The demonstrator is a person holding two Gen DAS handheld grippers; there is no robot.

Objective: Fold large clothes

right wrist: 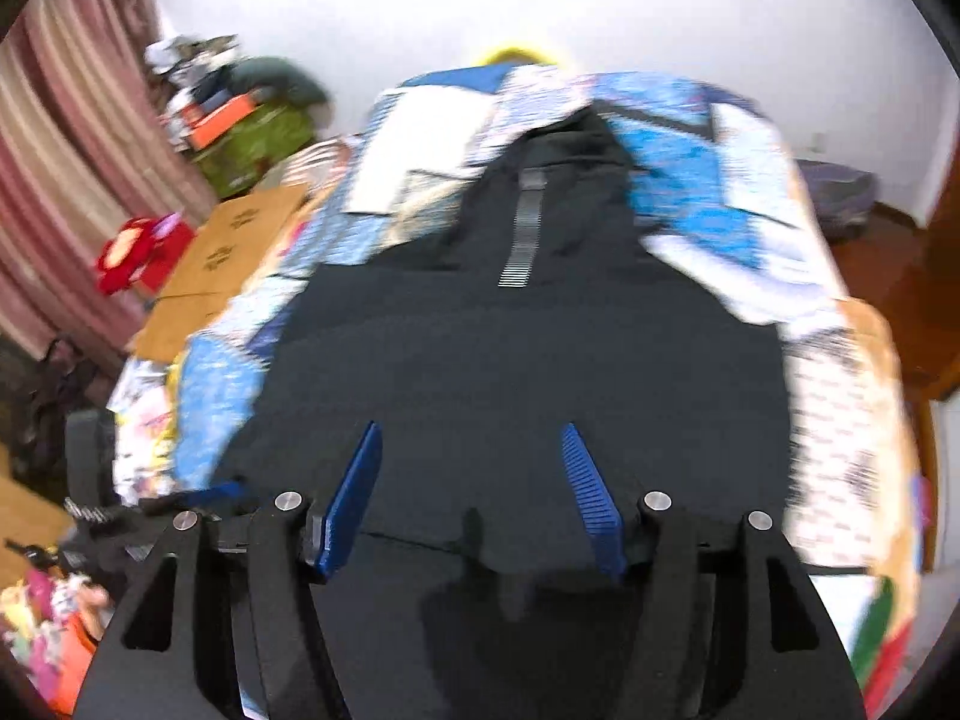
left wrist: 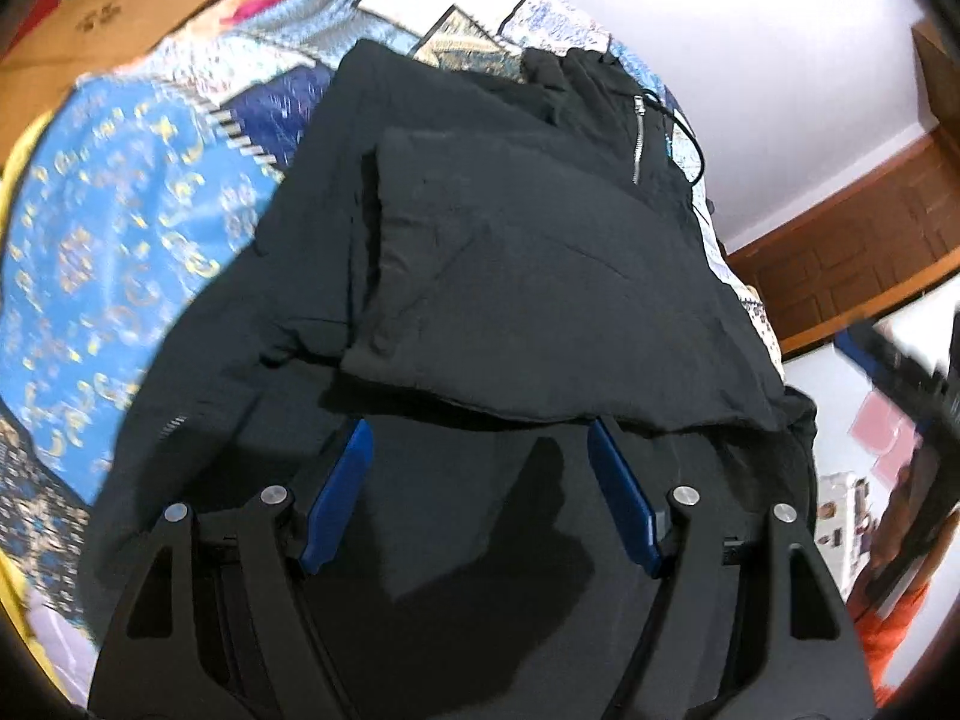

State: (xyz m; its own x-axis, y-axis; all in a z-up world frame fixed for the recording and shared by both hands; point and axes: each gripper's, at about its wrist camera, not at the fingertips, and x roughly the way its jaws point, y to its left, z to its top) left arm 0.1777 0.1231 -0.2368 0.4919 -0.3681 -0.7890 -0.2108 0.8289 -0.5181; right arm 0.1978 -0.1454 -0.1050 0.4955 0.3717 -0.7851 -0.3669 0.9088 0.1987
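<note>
A large black garment [left wrist: 510, 276] lies on a bed with a blue patterned bedspread [left wrist: 120, 228]. Part of it is folded over on top, and a silver zipper [left wrist: 638, 138] shows near its far end. My left gripper [left wrist: 480, 426] is open just above the garment's near part, holding nothing. In the right wrist view the same black garment [right wrist: 516, 348] stretches away along the bed, with a grey striped strip [right wrist: 525, 234] down its middle. My right gripper [right wrist: 474, 426] is open above its near edge, empty. The right gripper [left wrist: 900, 372] also shows blurred at the left view's right edge.
Cardboard boxes [right wrist: 228, 252] and a red soft toy [right wrist: 129, 252] lie left of the bed, with a pink striped curtain [right wrist: 72, 150] behind. Clutter sits on a green-covered stand [right wrist: 252, 138]. White walls and a wooden baseboard [left wrist: 852, 240] border the bed.
</note>
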